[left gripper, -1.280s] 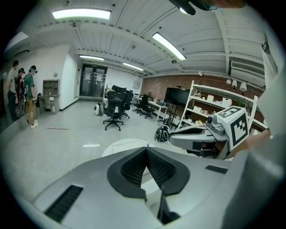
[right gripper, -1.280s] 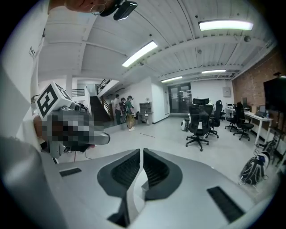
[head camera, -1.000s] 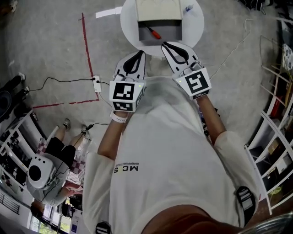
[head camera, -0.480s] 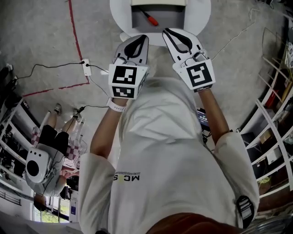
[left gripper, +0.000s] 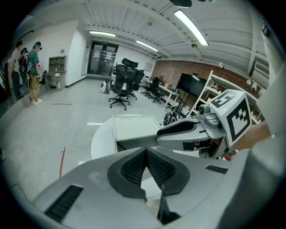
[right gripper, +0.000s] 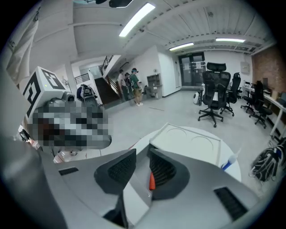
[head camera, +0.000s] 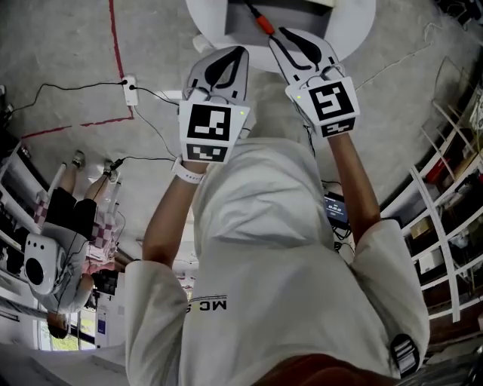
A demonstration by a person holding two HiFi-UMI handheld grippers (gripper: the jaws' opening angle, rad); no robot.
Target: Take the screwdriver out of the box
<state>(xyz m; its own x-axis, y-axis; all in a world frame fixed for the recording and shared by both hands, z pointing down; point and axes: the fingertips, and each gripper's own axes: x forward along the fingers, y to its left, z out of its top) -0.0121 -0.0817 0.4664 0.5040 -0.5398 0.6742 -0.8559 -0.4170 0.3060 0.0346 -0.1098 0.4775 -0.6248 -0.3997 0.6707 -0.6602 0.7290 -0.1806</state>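
Observation:
A screwdriver [head camera: 261, 22] with a red handle lies in the open grey box [head camera: 240, 21] on the round white table [head camera: 356, 22]. My right gripper [head camera: 281, 32] hangs over the box's near edge, its tips just beside the red handle. It is open, with a narrow gap. In the right gripper view, the red handle [right gripper: 152, 180] shows through that gap, below the right gripper [right gripper: 142, 152]. My left gripper [head camera: 241, 50] is shut and holds nothing; it sits at the table's near rim, left of the box. In the left gripper view, the left gripper [left gripper: 145, 150] points at the box [left gripper: 134, 129].
A white power strip [head camera: 130, 81] with cables and a red tape line [head camera: 113, 38] lie on the floor to the left. Shelving [head camera: 445, 173] stands at the right. A person [head camera: 53, 226] sits at the lower left. A blue-capped item [right gripper: 228, 163] rests on the table.
Both grippers have moved forward toward the table. The right gripper's tips now reach the box beside the screwdriver. The left gripper stays shut at the rim.

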